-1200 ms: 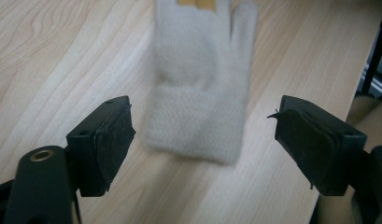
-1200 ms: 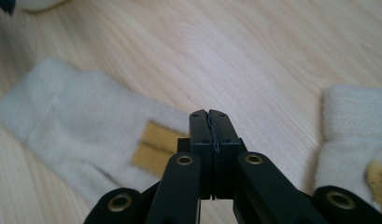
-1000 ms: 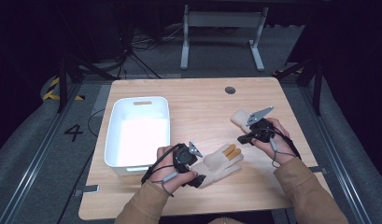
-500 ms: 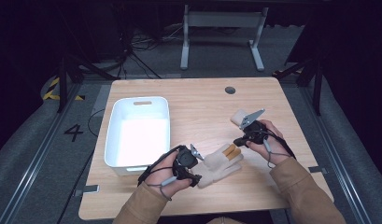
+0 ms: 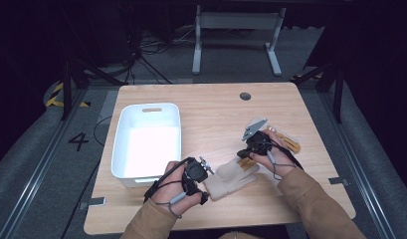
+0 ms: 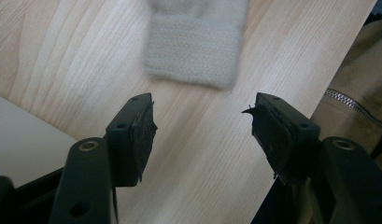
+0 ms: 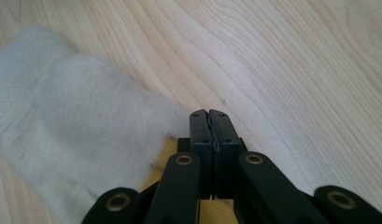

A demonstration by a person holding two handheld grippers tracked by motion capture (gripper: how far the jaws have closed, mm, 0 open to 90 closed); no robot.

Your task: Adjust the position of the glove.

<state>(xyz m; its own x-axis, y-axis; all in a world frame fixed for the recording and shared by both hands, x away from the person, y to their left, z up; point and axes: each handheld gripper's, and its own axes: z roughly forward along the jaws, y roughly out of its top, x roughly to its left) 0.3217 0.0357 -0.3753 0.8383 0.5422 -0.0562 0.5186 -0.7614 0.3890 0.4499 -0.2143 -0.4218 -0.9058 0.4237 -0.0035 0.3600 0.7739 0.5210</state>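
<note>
A beige knitted glove (image 5: 230, 180) with tan fingertips lies flat near the table's front edge. My left gripper (image 5: 206, 179) sits at its cuff end. Its jaws have just been opening and stand open, with bare wood between them and the cuff (image 6: 194, 51) a little ahead. My right gripper (image 5: 245, 155) points down at the glove's finger end, jaws shut with nothing visibly between them. In the right gripper view the glove (image 7: 76, 140) lies just left of the closed tips (image 7: 208, 114). A second glove (image 5: 286, 141) lies behind the right hand.
A white plastic bin (image 5: 151, 107) stands on the left half of the wooden table (image 5: 216, 114), close to my left hand. A round cable hole (image 5: 245, 96) sits near the far edge. The person's sleeves come in over the front edge.
The right hand has come down and left, from above the second glove to the near glove's fingers. The left hand has stayed at the cuff.
</note>
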